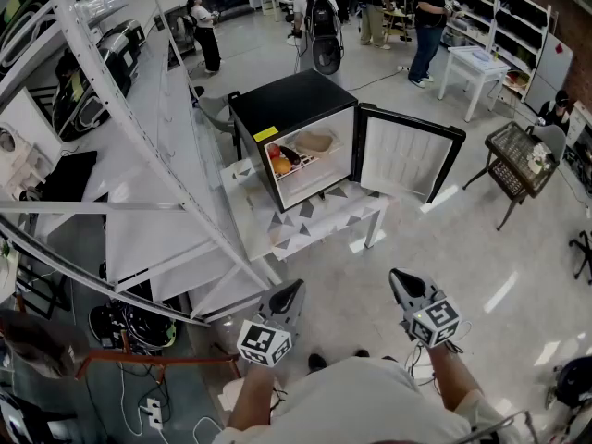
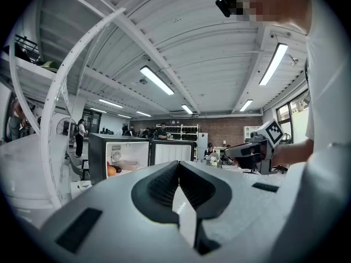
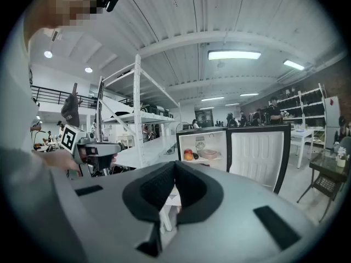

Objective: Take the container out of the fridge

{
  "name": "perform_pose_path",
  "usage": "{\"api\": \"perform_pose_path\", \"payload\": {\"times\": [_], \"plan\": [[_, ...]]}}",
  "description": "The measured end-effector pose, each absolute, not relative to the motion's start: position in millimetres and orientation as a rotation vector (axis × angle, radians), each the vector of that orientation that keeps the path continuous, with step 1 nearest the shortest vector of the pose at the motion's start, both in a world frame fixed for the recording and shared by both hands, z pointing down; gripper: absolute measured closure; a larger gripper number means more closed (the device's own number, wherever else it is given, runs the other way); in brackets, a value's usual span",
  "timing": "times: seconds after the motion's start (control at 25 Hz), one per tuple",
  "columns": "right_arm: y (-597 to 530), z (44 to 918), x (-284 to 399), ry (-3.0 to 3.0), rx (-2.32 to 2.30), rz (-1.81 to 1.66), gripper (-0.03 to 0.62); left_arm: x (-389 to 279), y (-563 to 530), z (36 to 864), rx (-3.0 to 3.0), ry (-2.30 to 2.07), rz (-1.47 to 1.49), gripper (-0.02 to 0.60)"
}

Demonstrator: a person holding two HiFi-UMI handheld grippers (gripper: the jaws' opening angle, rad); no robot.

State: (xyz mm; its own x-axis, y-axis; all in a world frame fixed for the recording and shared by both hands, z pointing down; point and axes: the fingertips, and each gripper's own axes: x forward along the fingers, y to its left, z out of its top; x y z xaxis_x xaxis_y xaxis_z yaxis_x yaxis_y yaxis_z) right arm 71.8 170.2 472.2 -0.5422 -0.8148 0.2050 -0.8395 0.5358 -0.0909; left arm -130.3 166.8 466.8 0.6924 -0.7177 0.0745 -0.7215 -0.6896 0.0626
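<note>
At 6 o'clock of the head view, low in frame, sit 2 grippers: L gripper [image 1: 292, 291] at approx 7, R gripper [image 1: 398, 278] at approx 5, well apart. Both are clenched, pads tip to tip, w/ nothing btw them and touching nothing. Both point toward 12, at the fridge [image 1: 287, 100], and are well apart from it.

1 fridge, black, stands on 1 low white table [image 1: 319, 220], w/ its door [image 1: 407, 160] swung wide toward 3 o'clock. 1 container [image 1: 314, 143], pale, lies flat on the top shelf, on the shelf's 3 o'clock side. Its long axis runs across the shelf, approx 9 to 3, w/ a long side facing the opening. Just beside it at 9 o'clock sit 3 bits of produce [image 1: 280, 162], bunched close: 1 orange-coloured, 1 red, 1 dark. Container is untouched; its lid is too small to make out.
</note>
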Motion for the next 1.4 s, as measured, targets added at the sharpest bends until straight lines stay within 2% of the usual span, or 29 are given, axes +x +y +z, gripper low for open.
{"api": "perform_pose_path", "payload": {"times": [0.72,1.4], "plan": [[168,466,61,-2.606,1.458,0.249,0.588,-139,164,467,2.811,-1.160,0.060,0.577],[176,473,10,-2.565,1.520,0.235,0.588,-197,170,482,2.805,-1.118,0.055,0.577]]}}
